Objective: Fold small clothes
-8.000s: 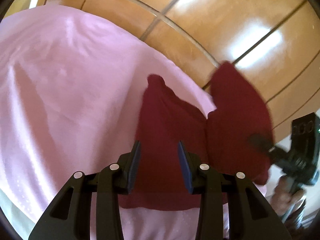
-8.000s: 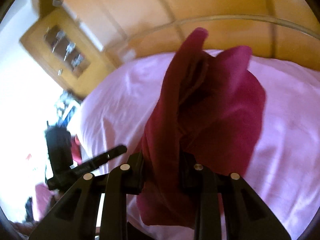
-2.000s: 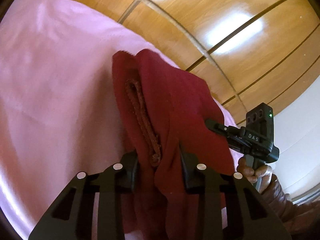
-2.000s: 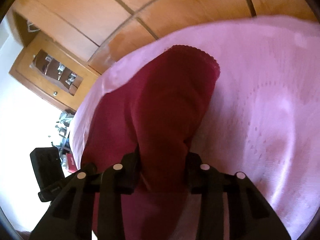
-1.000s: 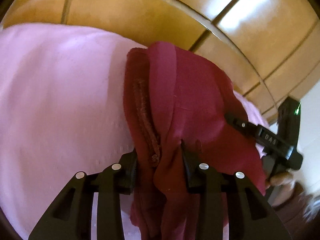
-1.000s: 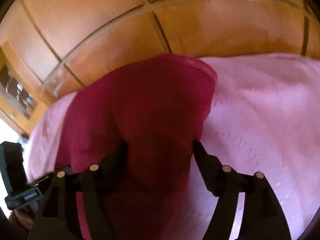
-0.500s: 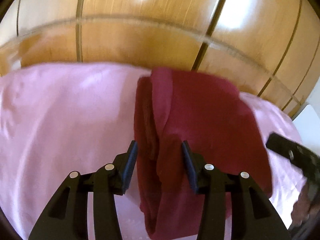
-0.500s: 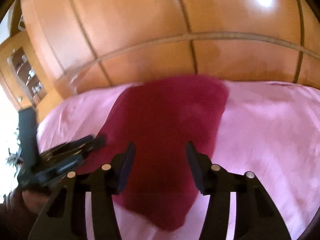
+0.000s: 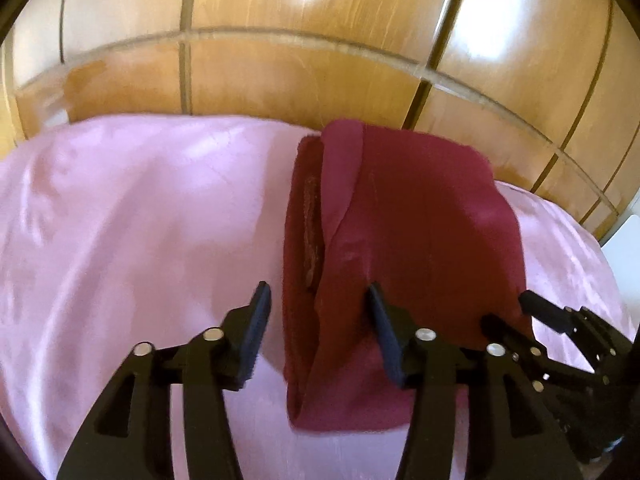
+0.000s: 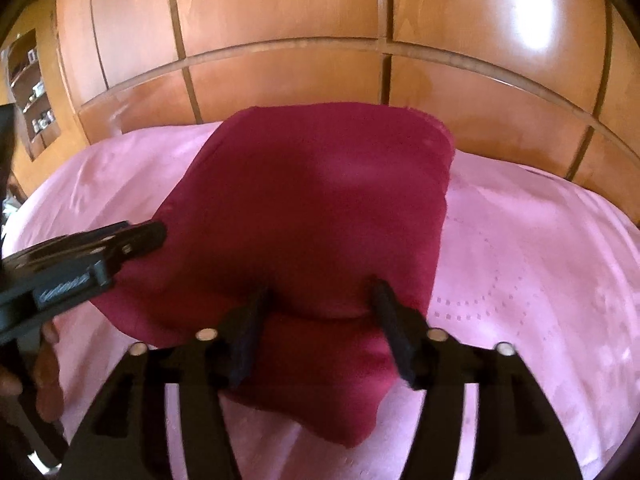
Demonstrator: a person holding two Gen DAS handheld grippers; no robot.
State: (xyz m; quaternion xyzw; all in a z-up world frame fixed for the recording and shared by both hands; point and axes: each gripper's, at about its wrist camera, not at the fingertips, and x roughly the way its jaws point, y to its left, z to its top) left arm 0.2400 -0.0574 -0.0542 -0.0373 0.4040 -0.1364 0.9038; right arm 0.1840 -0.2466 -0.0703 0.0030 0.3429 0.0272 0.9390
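A dark red garment [image 9: 404, 236] lies folded flat on the pink bed sheet [image 9: 140, 220], with a folded edge and a lace trim along its left side. My left gripper [image 9: 316, 300] is open and empty over the garment's near left edge. My right gripper [image 10: 320, 296] is open and empty over the near edge of the same garment [image 10: 312, 208]. The right gripper also shows at the right edge of the left wrist view [image 9: 560, 320]. The left gripper shows at the left of the right wrist view [image 10: 92, 256].
A glossy wooden panelled headboard [image 9: 320, 52] rises right behind the garment and the sheet [image 10: 540, 260]. A wooden shelf with small items [image 10: 32, 92] is at the far left. A white surface [image 9: 624, 240] shows past the bed's right edge.
Both grippers have opened and let go of the garment, which now lies folded on the sheet. Both have drawn back toward me from it.
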